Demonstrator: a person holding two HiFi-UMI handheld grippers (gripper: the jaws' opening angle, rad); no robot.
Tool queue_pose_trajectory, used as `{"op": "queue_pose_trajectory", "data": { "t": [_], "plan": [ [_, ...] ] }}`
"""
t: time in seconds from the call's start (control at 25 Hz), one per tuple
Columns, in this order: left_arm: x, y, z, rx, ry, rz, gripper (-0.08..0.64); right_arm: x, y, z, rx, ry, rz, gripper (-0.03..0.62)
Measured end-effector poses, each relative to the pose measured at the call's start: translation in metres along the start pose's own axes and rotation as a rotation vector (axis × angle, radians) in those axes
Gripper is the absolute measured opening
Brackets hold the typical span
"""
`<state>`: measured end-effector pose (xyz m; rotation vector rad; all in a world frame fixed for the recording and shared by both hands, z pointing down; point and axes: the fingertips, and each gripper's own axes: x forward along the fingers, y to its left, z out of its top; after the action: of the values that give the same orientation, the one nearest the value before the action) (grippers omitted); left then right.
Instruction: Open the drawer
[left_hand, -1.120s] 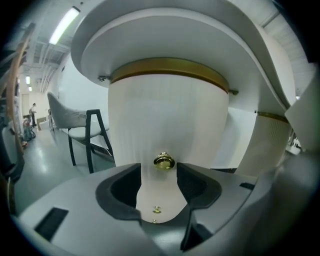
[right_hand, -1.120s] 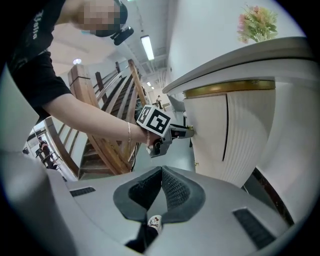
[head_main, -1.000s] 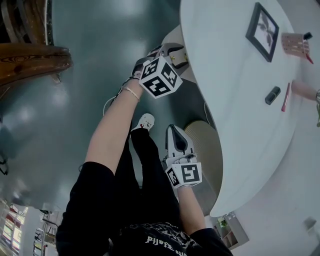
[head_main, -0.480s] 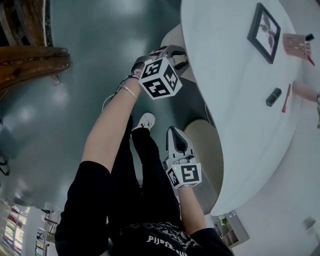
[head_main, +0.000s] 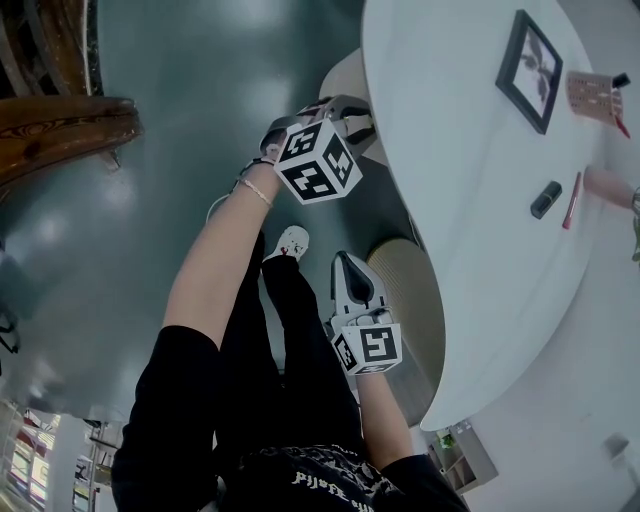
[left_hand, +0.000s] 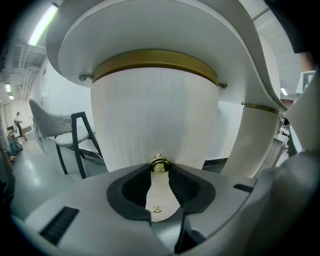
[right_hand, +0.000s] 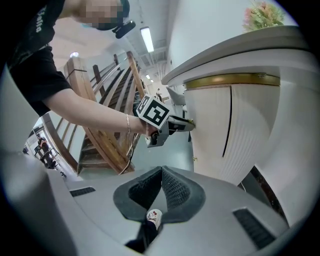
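The drawer front (left_hand: 155, 115) is the white ribbed curve under a gold band, with a small brass knob (left_hand: 160, 163). In the left gripper view my left gripper (left_hand: 160, 171) has just been closing, and its tips now sit against both sides of the knob. The head view shows that gripper (head_main: 352, 110) up against the pedestal below the white table top (head_main: 450, 150). My right gripper (right_hand: 161, 172) hangs lower and nearer me, shut with nothing in it (head_main: 347, 264). In the right gripper view the left gripper (right_hand: 186, 125) touches the ribbed front (right_hand: 210, 125).
A framed picture (head_main: 528, 62), a small black item (head_main: 545, 198) and a red pen (head_main: 571, 200) lie on the table top. A second ribbed pedestal (head_main: 412, 292) stands near my right gripper. A wooden staircase (right_hand: 100, 135) and a dark-legged chair (left_hand: 75, 137) stand further off.
The left gripper's jaws have narrowed at the pedestal and its marker cube has tilted a little. The right gripper has stayed where it was.
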<state>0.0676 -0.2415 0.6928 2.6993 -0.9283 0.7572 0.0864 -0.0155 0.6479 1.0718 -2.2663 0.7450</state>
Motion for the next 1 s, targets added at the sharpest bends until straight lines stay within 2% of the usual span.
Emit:
{"op": "queue_pose_trajectory", "data": {
  "t": [0.24, 0.48, 0.68, 1.0],
  "plan": [
    [-0.001, 0.001, 0.001, -0.014, -0.012, 0.021, 0.124, 0.000, -0.002, 0.005, -0.001, -0.005, 0.001, 0.026],
    [-0.001, 0.000, 0.002, -0.091, -0.033, 0.044, 0.124, -0.004, -0.004, 0.013, -0.013, -0.024, 0.022, 0.026],
    [-0.004, -0.001, 0.000, -0.068, -0.032, 0.037, 0.124, -0.003, -0.001, 0.014, -0.026, -0.022, 0.040, 0.026],
    [-0.038, -0.003, -0.023, -0.065, -0.026, 0.020, 0.124, 0.002, 0.005, 0.012, -0.029, -0.011, 0.058, 0.026]
  ]
}}
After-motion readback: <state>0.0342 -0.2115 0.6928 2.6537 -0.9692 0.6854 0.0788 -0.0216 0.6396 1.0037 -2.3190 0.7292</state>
